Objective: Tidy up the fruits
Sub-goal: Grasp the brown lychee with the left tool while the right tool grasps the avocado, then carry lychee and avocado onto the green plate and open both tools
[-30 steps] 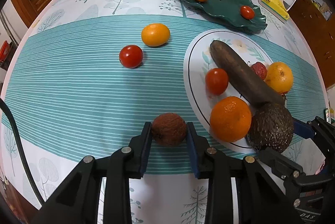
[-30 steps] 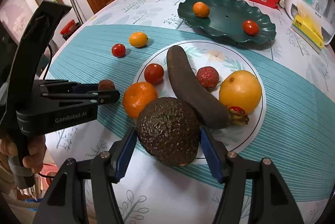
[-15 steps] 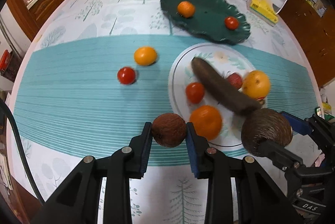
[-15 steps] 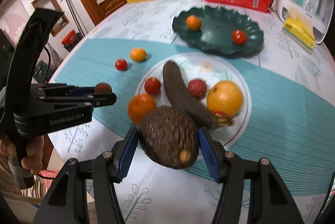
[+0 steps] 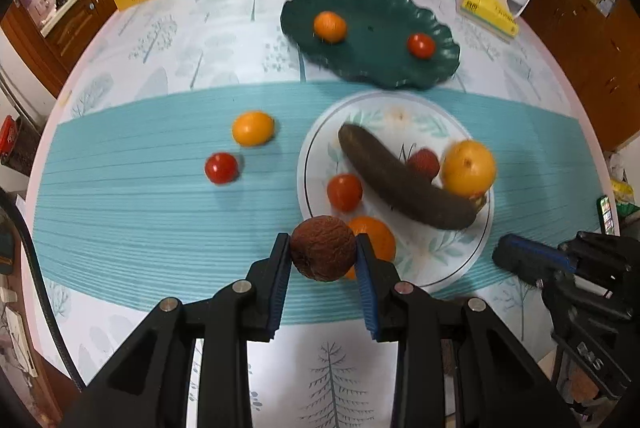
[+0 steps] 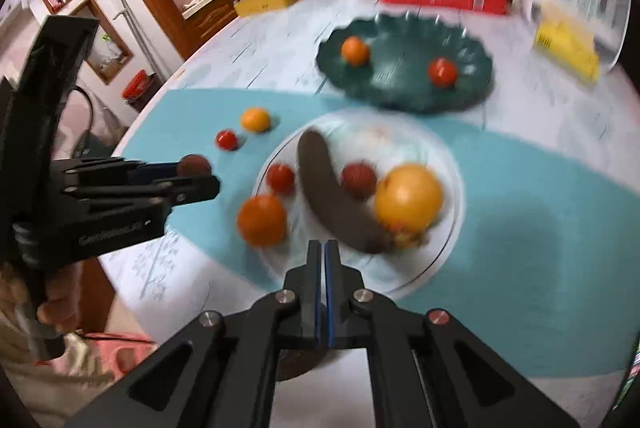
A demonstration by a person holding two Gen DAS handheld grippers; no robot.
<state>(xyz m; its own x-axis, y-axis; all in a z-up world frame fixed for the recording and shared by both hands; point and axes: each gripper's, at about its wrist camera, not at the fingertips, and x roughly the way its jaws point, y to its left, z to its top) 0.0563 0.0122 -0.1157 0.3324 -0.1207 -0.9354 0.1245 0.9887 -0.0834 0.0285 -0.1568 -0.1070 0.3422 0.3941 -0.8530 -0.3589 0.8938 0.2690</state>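
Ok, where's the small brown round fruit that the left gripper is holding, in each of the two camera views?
Left wrist view: the brown fruit sits low at centre, clamped in the left gripper.
Right wrist view: it shows at mid-left, partly hidden behind the left gripper's fingers.
Shared landmark: the dark banana on the white plate, right of the fruit in both views.

Taking the round plate (image 5: 420,116) as landmark: on it lie a long banana (image 5: 400,180), a tomato (image 5: 345,191) left of it, a mandarin (image 5: 378,236) at the near rim, and a lychee (image 5: 423,164) and an orange (image 5: 469,168) right of the banana. Behind the plate sits a scalloped dish (image 5: 372,68) holding two small fruits. Left of the plate, on the tabletop (image 5: 140,220), lie a cherry tomato (image 5: 221,168) and a kumquat (image 5: 253,128) behind it.
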